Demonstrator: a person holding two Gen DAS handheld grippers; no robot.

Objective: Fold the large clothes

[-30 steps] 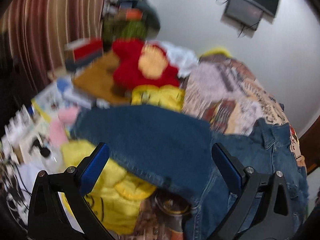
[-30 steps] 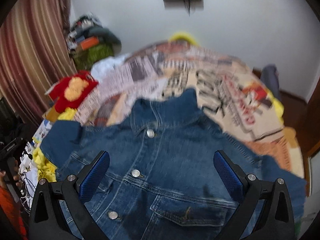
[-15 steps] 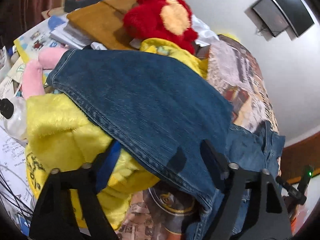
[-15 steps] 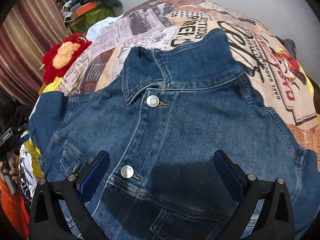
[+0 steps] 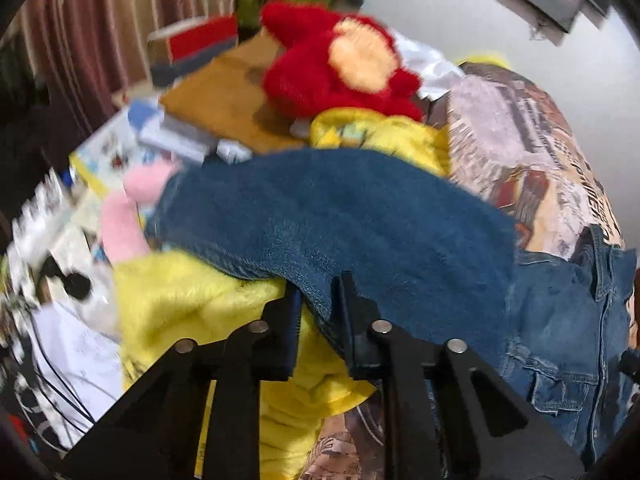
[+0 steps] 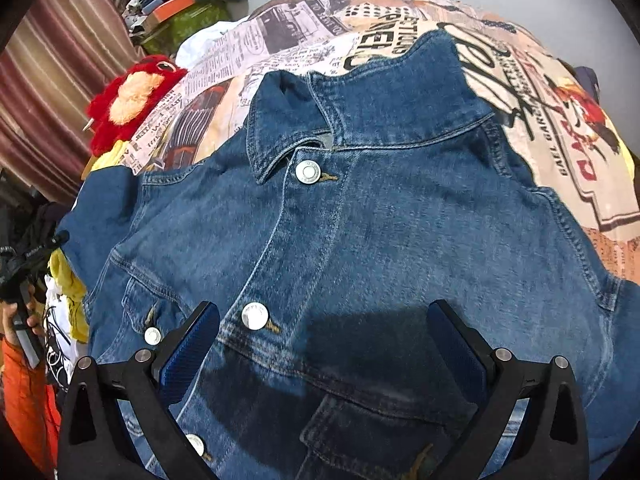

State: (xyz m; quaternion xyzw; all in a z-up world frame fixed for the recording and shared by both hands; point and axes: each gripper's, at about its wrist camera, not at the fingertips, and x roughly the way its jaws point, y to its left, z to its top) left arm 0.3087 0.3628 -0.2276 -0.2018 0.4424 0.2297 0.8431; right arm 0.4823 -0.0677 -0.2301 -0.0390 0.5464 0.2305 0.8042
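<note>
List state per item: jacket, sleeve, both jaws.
Denim jacket: flat on bedspread, front up, buttoned, collar folded down.
Sleeve: draped over yellow plush, edge between the jaws.
Left gripper: jaws closing on sleeve edge.
Right gripper: jaws open over jacket front.

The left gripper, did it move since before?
Yes. The left gripper has come down and in toward the denim jacket's sleeve. Its jaws were wide apart; now they are closing on the sleeve's edge, over the yellow plush.

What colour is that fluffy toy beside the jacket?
Red with a peach patch, clearest in the left wrist view.
</note>
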